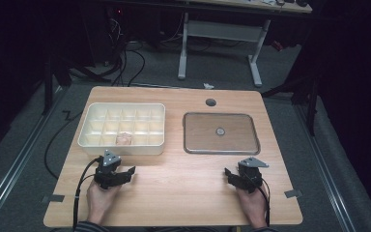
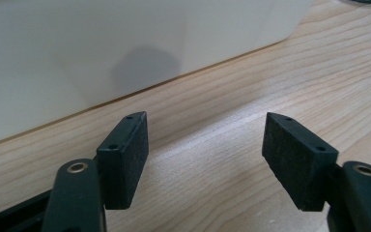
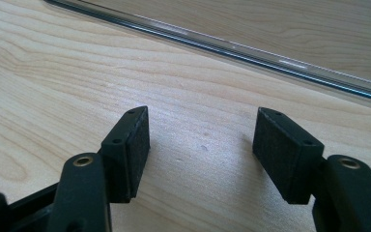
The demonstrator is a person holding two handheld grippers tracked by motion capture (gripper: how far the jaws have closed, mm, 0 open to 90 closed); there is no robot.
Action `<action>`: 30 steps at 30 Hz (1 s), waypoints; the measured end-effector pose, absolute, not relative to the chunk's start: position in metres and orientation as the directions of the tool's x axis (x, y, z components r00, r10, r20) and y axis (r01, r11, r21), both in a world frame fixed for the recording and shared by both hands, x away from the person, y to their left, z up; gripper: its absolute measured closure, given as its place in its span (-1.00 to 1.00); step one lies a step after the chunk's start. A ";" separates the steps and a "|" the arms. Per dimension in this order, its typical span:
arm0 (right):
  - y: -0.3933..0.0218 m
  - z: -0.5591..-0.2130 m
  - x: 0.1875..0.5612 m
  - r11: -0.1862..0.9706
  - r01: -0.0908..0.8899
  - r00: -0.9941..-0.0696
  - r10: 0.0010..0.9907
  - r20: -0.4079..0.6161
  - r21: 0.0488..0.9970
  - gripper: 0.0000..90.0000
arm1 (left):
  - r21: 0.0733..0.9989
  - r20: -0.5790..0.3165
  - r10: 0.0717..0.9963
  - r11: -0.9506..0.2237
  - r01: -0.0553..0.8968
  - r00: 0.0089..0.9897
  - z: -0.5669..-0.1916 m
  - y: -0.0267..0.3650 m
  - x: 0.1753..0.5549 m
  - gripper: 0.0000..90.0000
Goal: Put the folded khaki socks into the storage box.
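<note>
1. The left claw [image 1: 131, 170] rests low over the desk [image 1: 174, 193] near the front-left corner, held by a hand [image 1: 99, 198] that comes in from the front edge.
2. In the left gripper view its jaws stand wide apart with bare wood between them; the left claw [image 2: 205, 159] holds nothing.
3. Just beyond it sits the white box [image 1: 121, 126], a tray split into many small compartments, in the left half of the desk towards the back edge.
4. The left gripper view shows the box's plain front wall [image 2: 77, 63] close ahead, with a soft shadow on it; the claw is near the wall but not touching it.
5. One compartment in the box's front row, about the middle, holds a small pale pinkish item [image 1: 124, 139]; what it is cannot be told.
6. The right claw [image 1: 227, 173] rests near the front-right corner, held by the other hand [image 1: 252, 203].
7. In the right gripper view the right claw [image 3: 200, 145] is also wide open and empty, with only wood grain between the pads.
8. Ahead of it lies a flat metal tray [image 1: 251, 145] in the right half of the desk; its shiny rim [image 3: 222, 46] runs across the right gripper view, apart from the claw.
9. A small round thing [image 1: 220, 131] lies at the middle of the tray.
10. A dark round hole [image 1: 210, 102] sits in the desk near the back edge, behind the tray.
11. Box and tray lie side by side, apart.
</note>
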State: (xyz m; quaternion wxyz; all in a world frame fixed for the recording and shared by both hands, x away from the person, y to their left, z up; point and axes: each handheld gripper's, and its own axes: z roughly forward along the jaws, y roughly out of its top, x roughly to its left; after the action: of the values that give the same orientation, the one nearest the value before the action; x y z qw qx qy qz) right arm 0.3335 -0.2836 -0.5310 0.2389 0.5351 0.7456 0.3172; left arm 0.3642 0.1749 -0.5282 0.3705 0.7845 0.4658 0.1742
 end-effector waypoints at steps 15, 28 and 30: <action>-0.284 -0.531 0.334 0.226 0.646 -0.314 0.949 -0.017 0.729 -0.15 | 0.747 -0.013 0.868 -0.321 0.582 0.496 -0.537 0.172 0.365 -0.26; -0.284 -0.531 0.333 0.227 0.646 -0.314 0.949 -0.018 0.729 -0.15 | 0.745 -0.015 0.871 -0.318 0.586 0.491 -0.537 0.172 0.366 -0.31; -0.284 -0.531 0.333 0.227 0.646 -0.313 0.949 -0.018 0.729 -0.15 | 0.746 -0.014 0.872 -0.317 0.586 0.490 -0.537 0.172 0.366 -0.31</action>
State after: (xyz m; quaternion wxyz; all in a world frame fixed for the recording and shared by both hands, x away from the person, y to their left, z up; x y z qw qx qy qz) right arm 0.3335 -0.2836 -0.5311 0.2393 0.5349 0.7458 0.3170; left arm 0.3656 0.1719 -0.5367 0.3559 0.7863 0.4635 0.2007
